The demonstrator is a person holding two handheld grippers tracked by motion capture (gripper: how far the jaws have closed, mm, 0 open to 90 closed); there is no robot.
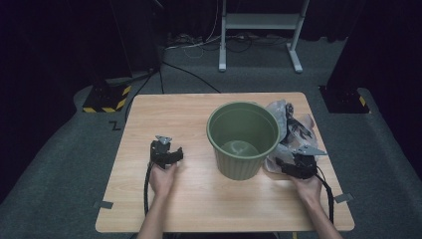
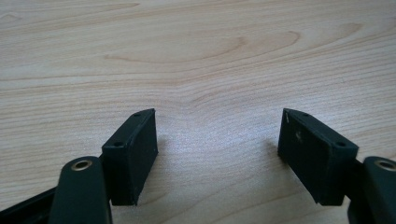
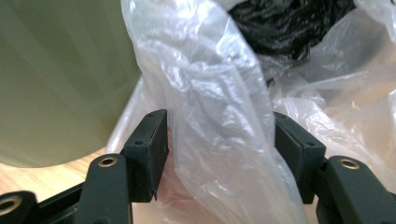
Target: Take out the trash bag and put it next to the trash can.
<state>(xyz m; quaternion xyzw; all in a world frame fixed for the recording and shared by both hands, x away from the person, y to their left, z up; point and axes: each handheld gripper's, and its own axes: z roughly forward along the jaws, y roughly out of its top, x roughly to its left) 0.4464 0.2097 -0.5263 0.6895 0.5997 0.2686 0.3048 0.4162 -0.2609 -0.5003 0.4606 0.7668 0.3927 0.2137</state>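
Observation:
A green plastic bucket (image 1: 243,139) stands upright near the middle of the wooden table (image 1: 184,119); its wall (image 3: 56,79) fills the left of the right gripper view. A clear plastic bag (image 1: 291,127) with dark contents lies just right of the bucket. My right gripper (image 1: 293,167) is at the bag's near end, open, with a fold of the clear bag (image 3: 219,126) between its jaws (image 3: 219,154). The dark contents (image 3: 289,28) sit farther back in the bag. My left gripper (image 1: 166,152) rests left of the bucket, open (image 2: 217,154) over bare wood, nothing between its jaws.
The table's front and left parts are bare wood. Grey tape tabs (image 1: 103,204) mark the front corners. Beyond the table are carpet, floor cables (image 1: 189,74), a white desk frame (image 1: 259,30) and a yellow-black striped base (image 1: 107,99).

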